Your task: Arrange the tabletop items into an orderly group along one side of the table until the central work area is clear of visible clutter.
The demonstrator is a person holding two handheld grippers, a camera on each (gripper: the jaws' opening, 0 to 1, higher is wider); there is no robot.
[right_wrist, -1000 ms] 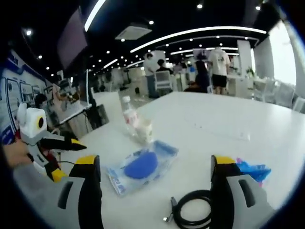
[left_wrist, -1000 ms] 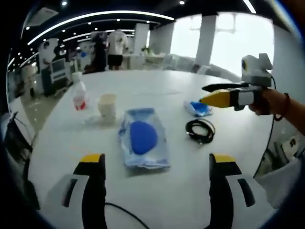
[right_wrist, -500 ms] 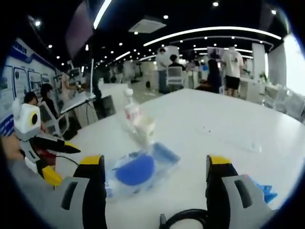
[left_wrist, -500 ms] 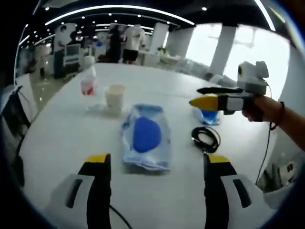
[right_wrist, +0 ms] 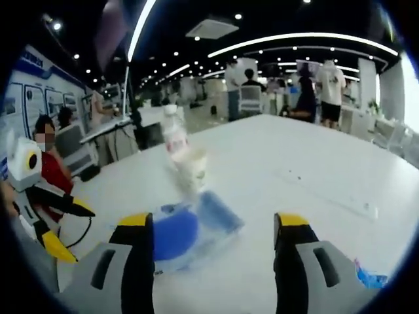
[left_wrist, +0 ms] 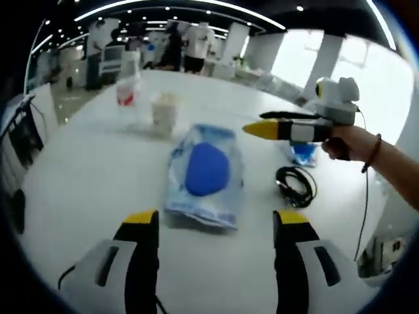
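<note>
The clear plastic pouch with a round blue pad inside is seen lying flat on the white round table, and everything else is placed from it. In the left gripper view, the left gripper is held just short of the pouch's near edge, its yellow-tipped jaws spread wide with nothing between them. Beyond the pouch's far end a cream paper cup is stood upright, and just past that a clear plastic bottle with a red label is seen. To one side of the pouch a coiled black cable is laid on the table, and beyond the coil a small crumpled blue wrapper is partly hidden. Above the cable and wrapper the right gripper is held by a hand, jaws parted and empty, pointing toward the pouch.

In the right gripper view, the pouch is framed between that gripper's open jaws, with the cup and bottle behind it. The left gripper is seen at the edge, jaws apart. A scrap of the blue wrapper is glimpsed well apart from the pouch.
</note>
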